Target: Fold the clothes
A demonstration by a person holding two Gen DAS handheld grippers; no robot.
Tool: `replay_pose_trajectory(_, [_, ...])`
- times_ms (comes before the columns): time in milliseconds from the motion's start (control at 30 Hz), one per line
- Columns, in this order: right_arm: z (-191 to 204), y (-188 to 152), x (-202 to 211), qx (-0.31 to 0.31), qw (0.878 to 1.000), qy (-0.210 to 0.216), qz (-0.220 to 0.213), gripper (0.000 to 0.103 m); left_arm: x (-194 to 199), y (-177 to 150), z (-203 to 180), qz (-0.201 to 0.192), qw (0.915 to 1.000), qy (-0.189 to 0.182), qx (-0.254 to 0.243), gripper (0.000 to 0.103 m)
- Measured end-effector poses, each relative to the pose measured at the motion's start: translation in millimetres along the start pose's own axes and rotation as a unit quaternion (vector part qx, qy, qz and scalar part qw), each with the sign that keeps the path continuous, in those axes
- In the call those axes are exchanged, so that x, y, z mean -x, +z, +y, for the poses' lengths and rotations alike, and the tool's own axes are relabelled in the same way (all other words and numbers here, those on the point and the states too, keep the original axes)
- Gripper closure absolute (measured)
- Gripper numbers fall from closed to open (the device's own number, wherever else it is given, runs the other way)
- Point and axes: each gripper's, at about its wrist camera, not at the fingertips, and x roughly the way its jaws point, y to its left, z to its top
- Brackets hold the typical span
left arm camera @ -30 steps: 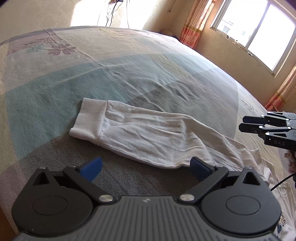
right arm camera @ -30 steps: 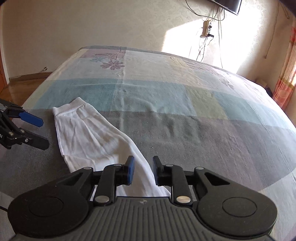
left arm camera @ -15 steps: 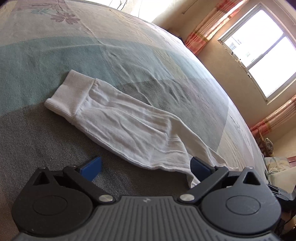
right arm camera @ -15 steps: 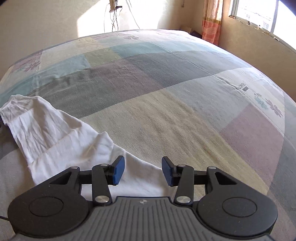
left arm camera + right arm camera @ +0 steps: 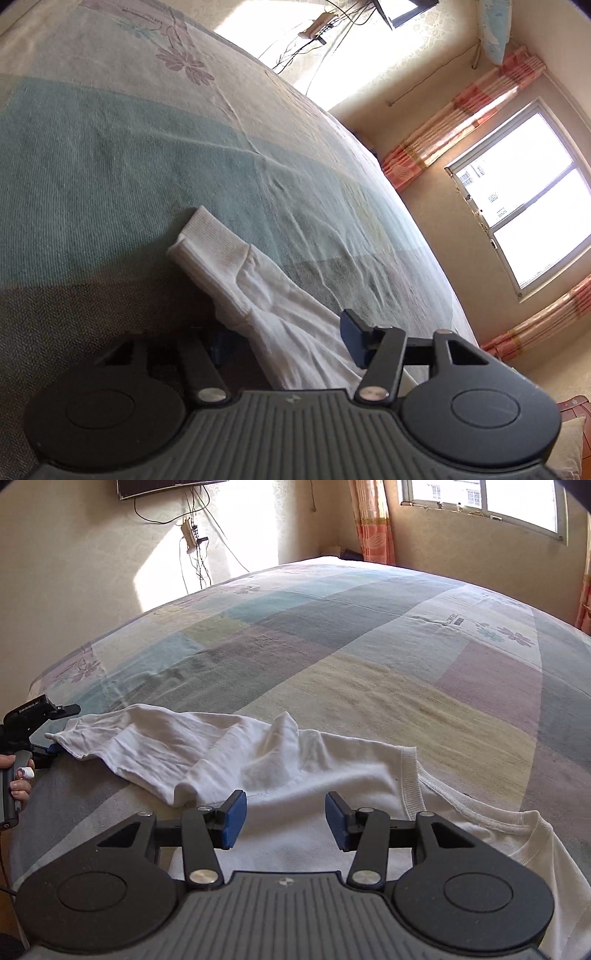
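Shirt: my white long-sleeved shirt (image 5: 295, 775) lies on the bed (image 5: 369, 672), sleeve (image 5: 236, 273) stretched out, rumpled, not a neat stack.
Left claw (image 5: 284, 339): spread wide astride the sleeve (near the cuff).
Right claw (image 5: 284, 821): wide, empty, over the shoulder.
Progress: folding remains.

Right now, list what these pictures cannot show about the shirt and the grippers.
- White shirt: its lower body is cut off by the right wrist view's bottom edge and the right gripper.
- Left gripper: one pad sits shadowed under the sleeve; contact unclear.
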Motion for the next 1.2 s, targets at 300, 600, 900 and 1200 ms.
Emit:
replay_pose_trajectory(300, [7,-19,41,-0.036,0.999,-0.03,-0.02,0.047,9,28,-12,-0.013,0.9944,0.075,-0.074,0.096])
replay_pose_trajectory(600, [23,-40,71,-0.049,0.997,-0.055,-0.025,0.041,48,22,-47,-0.031,0.9542,0.192,-0.227,0.064])
replay_pose_trajectory(900, [40,-68,85,-0.083,0.993,-0.083,-0.01,0.038,-10,-63,-144,0.075,0.9081,-0.017,-0.412,0.047])
replay_pose_trajectory(1200, [23,-122,130,-0.192,0.966,-0.175,0.013,0.031,-23,-49,-117,0.086,0.9046,0.094,-0.407,0.049])
